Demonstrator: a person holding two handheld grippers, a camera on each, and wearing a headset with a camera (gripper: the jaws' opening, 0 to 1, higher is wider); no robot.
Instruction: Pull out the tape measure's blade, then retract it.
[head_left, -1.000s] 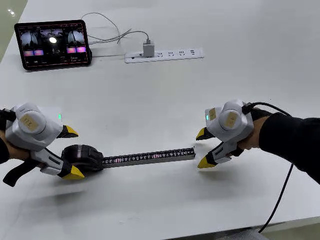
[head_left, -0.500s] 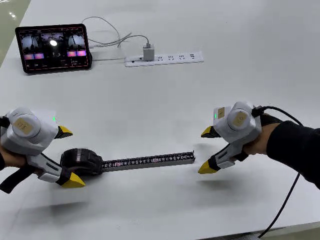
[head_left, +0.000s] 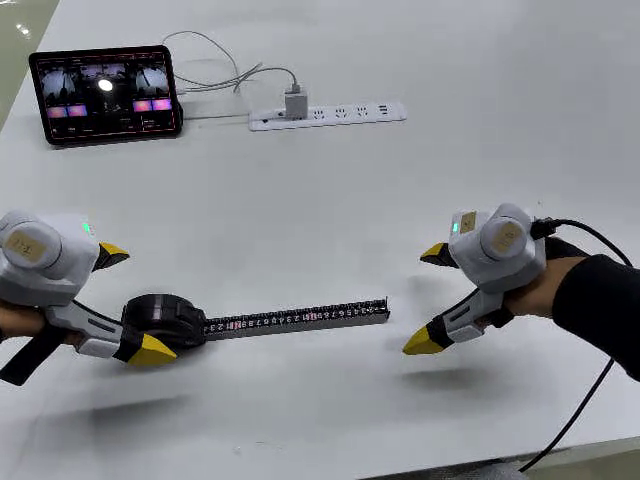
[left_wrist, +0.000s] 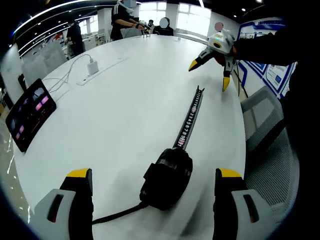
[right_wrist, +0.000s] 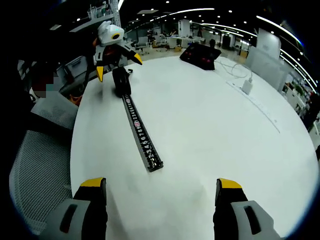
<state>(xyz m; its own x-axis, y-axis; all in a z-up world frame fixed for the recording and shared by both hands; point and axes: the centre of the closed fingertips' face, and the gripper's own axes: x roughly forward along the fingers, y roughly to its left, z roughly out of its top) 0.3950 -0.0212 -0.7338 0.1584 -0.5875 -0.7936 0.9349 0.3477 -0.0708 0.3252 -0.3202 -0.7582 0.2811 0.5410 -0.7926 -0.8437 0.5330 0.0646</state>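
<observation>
Both sets of jaws stood wide apart, and neither was clamped on anything. Your left gripper (head_left: 132, 300) straddled the black tape measure case (head_left: 165, 320), which lay on the white table (head_left: 320, 210). In the left gripper view the case sat between the two yellow-tipped jaws with a gap on each side, and a dark strap trailed from it toward you. From the case the blade (head_left: 300, 319) ran out flat along the table, numbers facing up, toward your right gripper (head_left: 427, 297). That gripper hung beyond the far end of the blade from the case, its jaws spread and clear of the blade's end hook (head_left: 385, 308). In the right gripper view the hook lay ahead of the jaws, not between them. Well beyond the case, toward the far side of the table, a lit tablet (head_left: 105, 93) stood propped, and a white power strip (head_left: 330, 112) held a plugged-in charger (head_left: 297, 102).
</observation>
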